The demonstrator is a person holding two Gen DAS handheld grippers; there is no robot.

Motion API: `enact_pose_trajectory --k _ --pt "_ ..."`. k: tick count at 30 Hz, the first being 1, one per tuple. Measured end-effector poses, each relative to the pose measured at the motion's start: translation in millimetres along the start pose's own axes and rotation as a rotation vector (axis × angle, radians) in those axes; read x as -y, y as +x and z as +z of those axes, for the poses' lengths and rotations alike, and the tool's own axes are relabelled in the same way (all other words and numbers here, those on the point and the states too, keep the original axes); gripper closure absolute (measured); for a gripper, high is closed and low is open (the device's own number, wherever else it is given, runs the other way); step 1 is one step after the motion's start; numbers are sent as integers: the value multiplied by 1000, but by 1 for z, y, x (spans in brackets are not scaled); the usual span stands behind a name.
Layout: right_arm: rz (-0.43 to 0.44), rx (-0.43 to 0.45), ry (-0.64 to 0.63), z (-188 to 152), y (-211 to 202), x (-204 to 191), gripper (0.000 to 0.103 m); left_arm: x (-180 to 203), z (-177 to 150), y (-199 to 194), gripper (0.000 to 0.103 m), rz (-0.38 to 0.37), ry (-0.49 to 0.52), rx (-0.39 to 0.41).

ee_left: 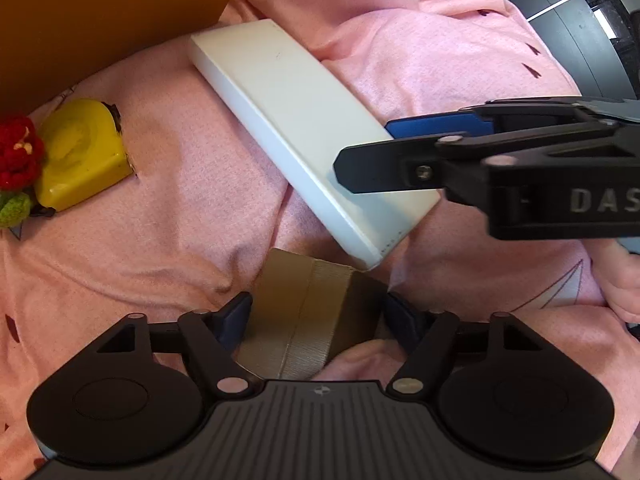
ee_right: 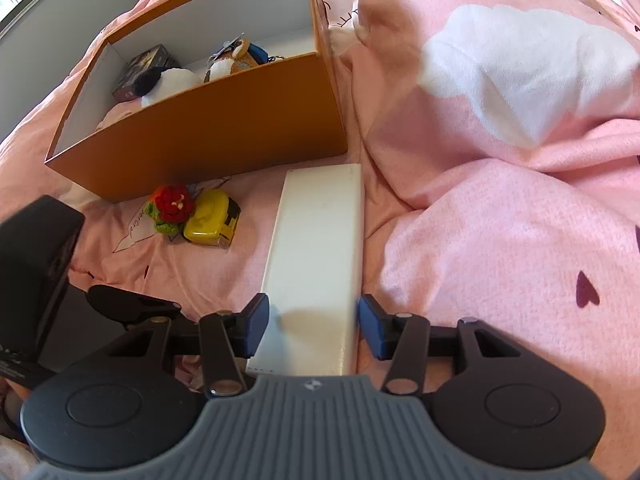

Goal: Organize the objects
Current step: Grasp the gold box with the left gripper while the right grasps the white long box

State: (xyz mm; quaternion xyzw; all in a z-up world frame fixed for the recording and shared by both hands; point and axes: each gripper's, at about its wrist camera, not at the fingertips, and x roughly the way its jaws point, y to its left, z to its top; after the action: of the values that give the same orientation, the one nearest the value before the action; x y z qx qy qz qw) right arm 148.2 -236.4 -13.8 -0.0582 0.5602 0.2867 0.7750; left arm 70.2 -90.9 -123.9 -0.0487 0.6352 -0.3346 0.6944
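Orange box (ee_right: pixel 208 120): stands open at the far left on the pink bedspread (ee_right: pixel 500 240), white inside; I can make out a plush toy (ee_right: pixel 230 62), a dark little box (ee_right: pixel 142 66) and something white and round with a dark patch (ee_right: pixel 168 80) in it.
Crocheted red flower (ee_right: pixel 173 202): lies on the bedspread just in front of the orange box, touching the tape measure beside it.
Yellow tape measure (ee_right: pixel 212 218): flat on the bedspread, right of the flower, well apart from the long white box.
Left gripper (ee_left: pixel 316 320): jaws spread wide, pointing steeply down, a brown cardboard piece (ee_left: pixel 308 316) between the blue pads (ee_left: pixel 234 320); the left pad looks to be against its edge, the right pad stands off, so no grip that I can see.
Long white box (ee_right: pixel 320 260): lies lengthwise on the bedspread, its far end near the orange box's corner, its near end between the right gripper's jaws.
Right gripper (ee_right: pixel 314 328): jaws at a middling width, straddling the white box's near end; the left pad sits at the box's side, a small gap shows at the right pad.
Rumpled duvet (ee_right: pixel 520 100): pink with white patches and dark hearts, heaped at the right.
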Motion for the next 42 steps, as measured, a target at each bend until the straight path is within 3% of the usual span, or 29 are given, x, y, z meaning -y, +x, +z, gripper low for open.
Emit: enact_pose_trajectory --k 7,14,27,33,42 --pt "0 -4 -2 0 2 0 51 14 -3 -24 28 88 32 23" --pt "0 -4 -2 0 2 0 51 20 -5 -44 40 127 25 52" --pt "-13 -5 -15 1 2 -4 51 0 23 -108 49 255 -112 218" --pt "-15 -8 -24 2 2 -6 51 -21 28 -98 49 377 -166 213" --pt "17 -46 -24 24 10 -1 49 -38 21 -98 48 329 -238 216"
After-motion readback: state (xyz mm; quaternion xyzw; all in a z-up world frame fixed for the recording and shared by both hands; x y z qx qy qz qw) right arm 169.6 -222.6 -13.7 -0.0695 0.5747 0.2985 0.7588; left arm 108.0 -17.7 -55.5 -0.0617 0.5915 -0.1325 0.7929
